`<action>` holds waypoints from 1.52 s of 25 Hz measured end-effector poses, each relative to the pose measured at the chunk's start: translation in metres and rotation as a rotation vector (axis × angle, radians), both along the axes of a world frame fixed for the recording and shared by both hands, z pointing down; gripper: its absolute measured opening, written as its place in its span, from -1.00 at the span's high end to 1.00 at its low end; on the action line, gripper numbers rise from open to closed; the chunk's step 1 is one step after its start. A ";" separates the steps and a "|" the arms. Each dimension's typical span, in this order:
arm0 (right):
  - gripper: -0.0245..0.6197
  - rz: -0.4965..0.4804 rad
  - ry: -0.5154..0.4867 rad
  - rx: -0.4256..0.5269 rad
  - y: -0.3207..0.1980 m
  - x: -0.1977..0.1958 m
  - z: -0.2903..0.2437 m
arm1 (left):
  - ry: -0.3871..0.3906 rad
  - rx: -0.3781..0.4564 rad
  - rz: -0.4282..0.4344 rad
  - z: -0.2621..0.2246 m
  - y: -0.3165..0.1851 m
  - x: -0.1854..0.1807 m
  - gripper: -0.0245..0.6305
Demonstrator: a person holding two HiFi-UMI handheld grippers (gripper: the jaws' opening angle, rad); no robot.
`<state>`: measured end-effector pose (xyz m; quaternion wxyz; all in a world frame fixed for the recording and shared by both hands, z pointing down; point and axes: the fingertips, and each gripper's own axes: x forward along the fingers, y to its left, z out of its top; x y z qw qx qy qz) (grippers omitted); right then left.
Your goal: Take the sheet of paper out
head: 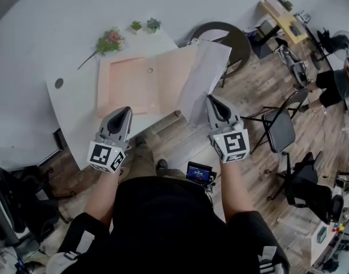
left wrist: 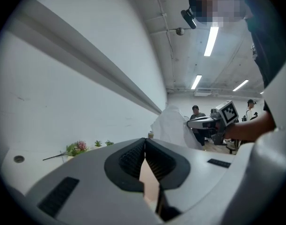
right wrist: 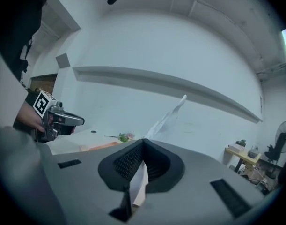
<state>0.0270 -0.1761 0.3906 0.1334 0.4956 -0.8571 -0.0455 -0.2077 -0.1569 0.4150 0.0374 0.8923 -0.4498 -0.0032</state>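
One sheet (head: 204, 79) in right gripper (head: 211, 98), folder (head: 134, 84) in left gripper (head: 126, 111)

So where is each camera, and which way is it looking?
Head view: on the person's head, looking steeply down at the table, folder and sheet of paper; forearms, left gripper and right gripper show.
Left gripper view: rides the left gripper, looks along jaws shut on the folder; the right hand shows.
Right gripper view: rides the right gripper, looks along jaws shut on the sheet of paper; the left hand shows.
Shared: both gripper views see the flowers.
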 end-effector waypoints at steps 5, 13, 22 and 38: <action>0.89 0.005 -0.043 0.056 0.036 -0.002 -0.019 | -0.018 0.004 -0.056 0.001 0.031 -0.006 0.91; 0.89 -0.017 -0.101 0.099 0.085 -0.023 -0.012 | -0.036 0.018 -0.097 -0.004 0.064 -0.024 0.91; 0.89 0.045 -0.062 0.042 0.134 -0.035 0.001 | -0.031 0.015 -0.043 -0.009 0.113 -0.039 0.91; 0.89 0.091 -0.052 -0.011 0.259 -0.088 0.022 | -0.004 -0.020 -0.022 0.012 0.237 -0.097 0.91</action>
